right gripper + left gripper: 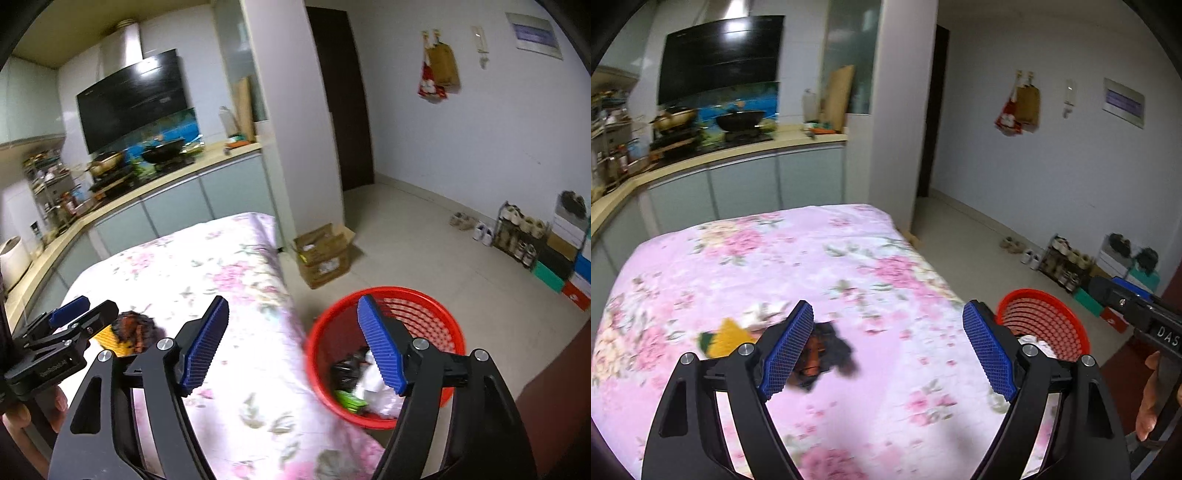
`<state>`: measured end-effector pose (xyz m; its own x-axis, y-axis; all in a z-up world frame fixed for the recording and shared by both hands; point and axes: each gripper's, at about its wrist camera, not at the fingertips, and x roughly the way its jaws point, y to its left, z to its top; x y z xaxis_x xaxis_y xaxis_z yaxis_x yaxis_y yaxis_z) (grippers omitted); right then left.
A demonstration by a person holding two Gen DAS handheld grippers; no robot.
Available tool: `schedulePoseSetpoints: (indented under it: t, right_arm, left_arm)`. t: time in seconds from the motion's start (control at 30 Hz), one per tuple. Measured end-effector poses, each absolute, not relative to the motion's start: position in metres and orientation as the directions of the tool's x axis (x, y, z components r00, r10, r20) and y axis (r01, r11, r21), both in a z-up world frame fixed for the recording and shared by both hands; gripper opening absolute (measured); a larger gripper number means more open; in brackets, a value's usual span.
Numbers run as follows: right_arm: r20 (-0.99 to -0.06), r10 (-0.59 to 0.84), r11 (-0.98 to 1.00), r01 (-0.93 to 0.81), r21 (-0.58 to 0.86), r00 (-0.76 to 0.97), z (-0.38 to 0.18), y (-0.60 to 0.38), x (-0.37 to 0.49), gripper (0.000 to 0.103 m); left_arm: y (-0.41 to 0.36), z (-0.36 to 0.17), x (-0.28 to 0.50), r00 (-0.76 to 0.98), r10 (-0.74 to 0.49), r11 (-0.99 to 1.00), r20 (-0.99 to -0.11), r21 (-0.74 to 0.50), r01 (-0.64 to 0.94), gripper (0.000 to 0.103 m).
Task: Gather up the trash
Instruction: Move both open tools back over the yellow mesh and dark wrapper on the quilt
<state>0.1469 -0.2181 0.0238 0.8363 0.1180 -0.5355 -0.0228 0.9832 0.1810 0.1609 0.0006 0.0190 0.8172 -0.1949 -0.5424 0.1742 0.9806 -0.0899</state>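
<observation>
Nearest our lens, the left gripper [888, 347] stands with its blue-padded jaws spread wide and nothing between them, poised above a table draped in a pink floral cloth [783, 258]. On that cloth, just behind the left pad, lie a crumpled dark and orange wrapper [831, 354] and, touching it on the left, a yellow and green scrap [726, 338]. Our right gripper [293, 341] is likewise released and empty, its jaws straddling the table's edge and the rim of a red plastic basket [406, 295] that stands on the tiled floor just beside the table. Inside the basket we see a black bag [345, 369], white crumpled paper [371, 387] and a green packet [349, 400]. Beyond, an open cardboard box [325, 254] sits at the foot of a white pillar.
</observation>
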Motion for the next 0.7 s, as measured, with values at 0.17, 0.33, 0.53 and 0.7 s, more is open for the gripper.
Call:
schedulePoseSetpoints:
  t: [0.17, 0.33, 0.53, 0.7]
  right_arm:
    - [-0.532, 0.155, 0.983, -0.076, 0.168, 0.833, 0.029, -0.193, 0.147, 0.071]
    - [-0.525, 0.186, 0.980, -0.116, 0.162, 0.831, 0.033, -0.170, 0.149, 0.075]
    - [-0.538, 0.229, 0.973, -0.172, 0.154, 0.811, 0.031, -0.141, 0.158, 0.076]
    - [-0.553, 0.266, 0.964, -0.222, 0.147, 0.789, 0.026, -0.114, 0.168, 0.076]
  left_arm:
    - [0.036, 0.019, 0.153, 0.828, -0.150, 0.988, -0.541, -0.112, 0.106, 0.081]
    - [0.069, 0.018, 0.146, 0.835, -0.101, 0.991, -0.541, -0.129, 0.036, 0.081]
    - [0.118, 0.016, 0.139, 0.838, -0.007, 0.989, -0.545, -0.127, -0.074, 0.081]
    - [0.162, 0.007, 0.134, 0.825, 0.065, 0.975, -0.561, -0.141, -0.173, 0.081]
